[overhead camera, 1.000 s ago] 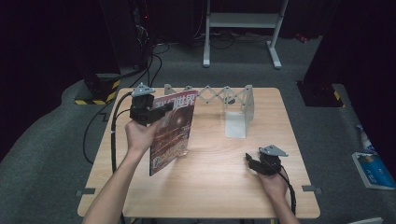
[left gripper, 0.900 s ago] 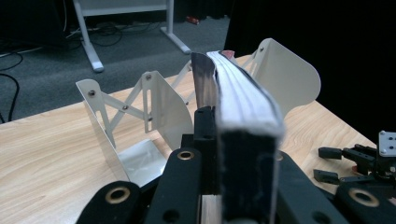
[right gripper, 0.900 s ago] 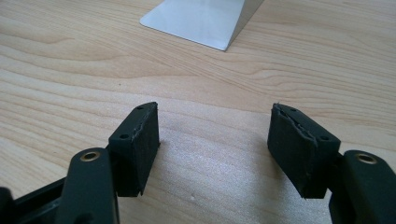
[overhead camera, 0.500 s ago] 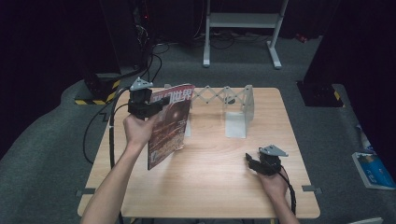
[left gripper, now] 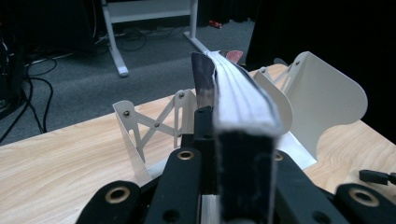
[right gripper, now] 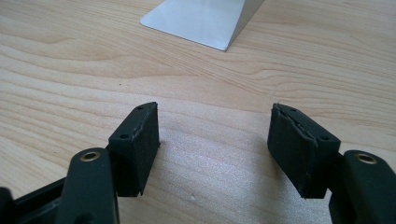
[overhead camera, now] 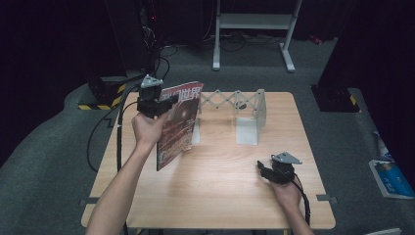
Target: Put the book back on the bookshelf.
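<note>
Firmly between left gripper [overhead camera: 169, 101] jaws: magazine [overhead camera: 177, 125].

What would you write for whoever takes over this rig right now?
Left hand-held gripper: shut on the magazine, held upright near the left end of the expanding white book rack.
Right hand-held gripper: open, nothing between its jaws, resting low over the table near its front right.
Done: magazine picked up and brought to the rack.
Left: probably slide the magazine between the rack's white dividers, stand it there, then release. It is not yet seated in the rack.
</note>
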### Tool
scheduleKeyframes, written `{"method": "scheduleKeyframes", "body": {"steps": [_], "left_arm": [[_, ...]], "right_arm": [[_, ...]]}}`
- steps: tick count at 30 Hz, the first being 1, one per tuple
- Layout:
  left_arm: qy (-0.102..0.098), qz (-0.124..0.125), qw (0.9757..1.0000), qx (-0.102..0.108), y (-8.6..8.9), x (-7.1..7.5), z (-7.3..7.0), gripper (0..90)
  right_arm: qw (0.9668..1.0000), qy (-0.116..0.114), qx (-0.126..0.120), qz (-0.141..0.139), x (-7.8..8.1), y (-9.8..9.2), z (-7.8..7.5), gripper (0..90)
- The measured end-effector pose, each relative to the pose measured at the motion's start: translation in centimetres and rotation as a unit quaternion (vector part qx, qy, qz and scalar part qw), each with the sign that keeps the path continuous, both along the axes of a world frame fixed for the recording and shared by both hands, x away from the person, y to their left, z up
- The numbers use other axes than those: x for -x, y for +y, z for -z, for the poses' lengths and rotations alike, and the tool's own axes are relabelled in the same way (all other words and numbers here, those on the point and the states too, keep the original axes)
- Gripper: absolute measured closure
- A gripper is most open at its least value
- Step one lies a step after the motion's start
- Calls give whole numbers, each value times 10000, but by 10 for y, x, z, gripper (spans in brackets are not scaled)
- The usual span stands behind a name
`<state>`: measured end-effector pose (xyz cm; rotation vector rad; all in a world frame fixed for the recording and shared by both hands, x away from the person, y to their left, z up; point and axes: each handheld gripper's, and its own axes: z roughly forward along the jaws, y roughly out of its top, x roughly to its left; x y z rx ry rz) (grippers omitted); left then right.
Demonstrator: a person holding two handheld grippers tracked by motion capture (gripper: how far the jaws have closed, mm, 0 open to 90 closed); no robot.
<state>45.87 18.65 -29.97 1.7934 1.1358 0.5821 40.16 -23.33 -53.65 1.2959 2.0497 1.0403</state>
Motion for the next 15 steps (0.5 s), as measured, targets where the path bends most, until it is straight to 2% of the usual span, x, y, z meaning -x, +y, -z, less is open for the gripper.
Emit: {"method": "scheduleKeyframes", "body": {"steps": [10,15], "left_arm": [[-46,-113,9999,43,-2,-17,1,839],[-42,-188,9998,-7,-5,-25,2,839]], "right_arm": [[10000,-12,16,-13,0,0,0,342],[10000,-11,15,-12,0,0,0,341]]}}
